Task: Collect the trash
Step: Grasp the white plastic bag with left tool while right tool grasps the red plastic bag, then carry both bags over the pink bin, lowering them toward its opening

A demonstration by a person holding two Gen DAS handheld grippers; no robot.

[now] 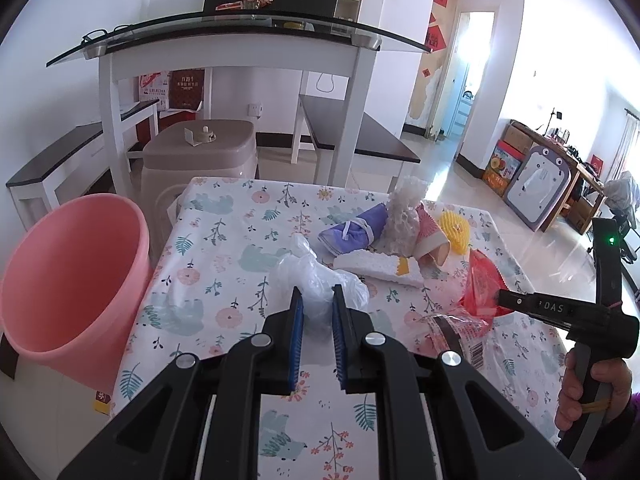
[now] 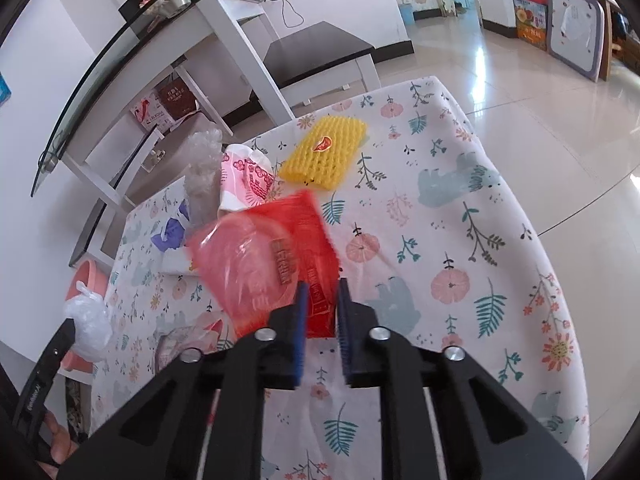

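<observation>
My left gripper [image 1: 316,296] is shut on a crumpled clear plastic bag [image 1: 316,280], held just above the floral tablecloth [image 1: 224,248]. The pink bucket [image 1: 72,280] stands beside the table's left edge. In the right wrist view the same clear plastic bag [image 2: 88,326] hangs at the left gripper [image 2: 70,326] in front of the pink bucket [image 2: 86,280]. My right gripper [image 2: 322,304] is shut on the near edge of a red plastic wrapper [image 2: 272,256], which is blurred. From the left, the right gripper [image 1: 500,299] meets the red wrapper [image 1: 480,280].
A purple pack [image 1: 352,232], white foam net [image 1: 404,212], pink paper cup [image 1: 430,236], yellow foam net [image 2: 324,152], white foam sheet [image 1: 380,270] and a barcoded wrapper [image 1: 456,332] lie on the table. A beige stool [image 1: 200,152] and glass-topped console [image 1: 240,28] stand behind.
</observation>
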